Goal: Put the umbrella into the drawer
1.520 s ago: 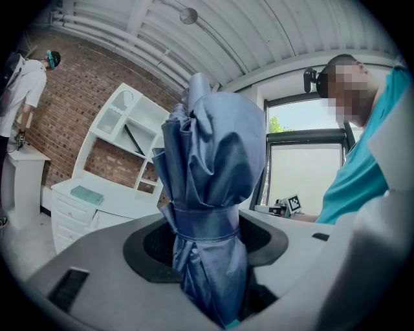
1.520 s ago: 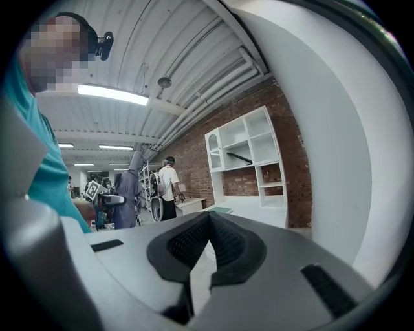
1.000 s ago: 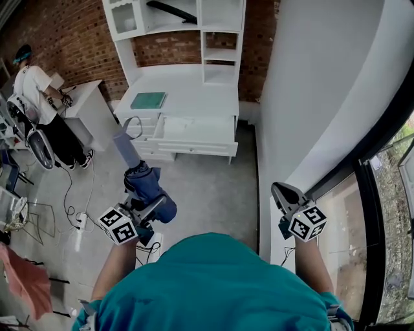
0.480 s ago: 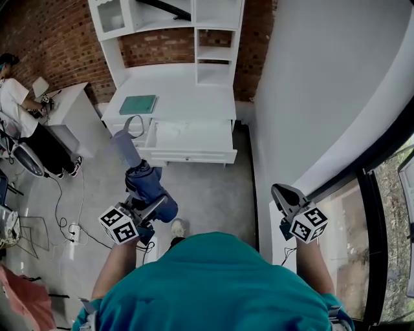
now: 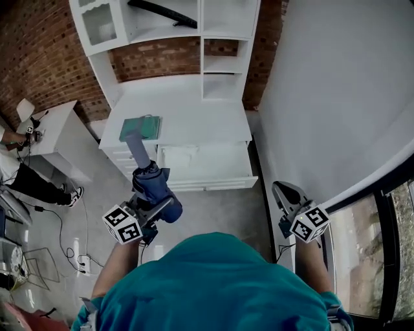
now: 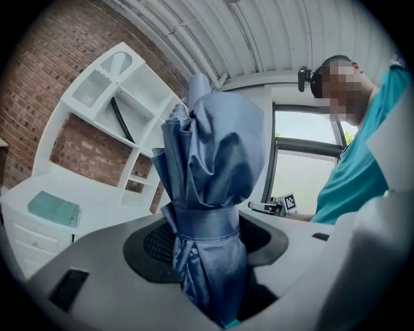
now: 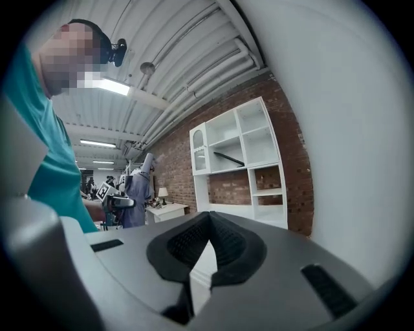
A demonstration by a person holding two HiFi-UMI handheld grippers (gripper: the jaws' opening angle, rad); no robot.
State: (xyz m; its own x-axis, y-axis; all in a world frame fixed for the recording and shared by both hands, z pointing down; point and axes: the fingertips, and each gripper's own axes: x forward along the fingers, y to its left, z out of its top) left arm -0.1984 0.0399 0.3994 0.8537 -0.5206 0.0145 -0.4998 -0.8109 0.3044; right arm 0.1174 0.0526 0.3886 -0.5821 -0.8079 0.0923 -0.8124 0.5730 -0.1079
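A folded blue umbrella (image 5: 153, 185) stands up out of my left gripper (image 5: 155, 205), its grey handle (image 5: 136, 147) pointing toward the white desk (image 5: 194, 110). In the left gripper view the jaws are shut on the umbrella (image 6: 213, 194) around its strap, and the left gripper (image 6: 207, 258) points level. The desk's drawer (image 5: 206, 166) is pulled open just beyond the umbrella, to its right. My right gripper (image 5: 282, 192) hangs by the white wall with nothing in it; in its own view the right gripper (image 7: 208, 218) has its pads together, and the umbrella (image 7: 139, 187) shows at the left.
A green book (image 5: 140, 128) lies on the desk top. The white hutch (image 5: 213, 39) above it holds a black object (image 5: 162, 11). A seated person (image 5: 19, 178) and a small white table (image 5: 55, 126) are at the left, with cables on the floor. White wall (image 5: 336, 97) at the right.
The desk and its open drawer have come much closer; the umbrella handle now reaches over the desk's front. Both grippers keep their pose and grip.
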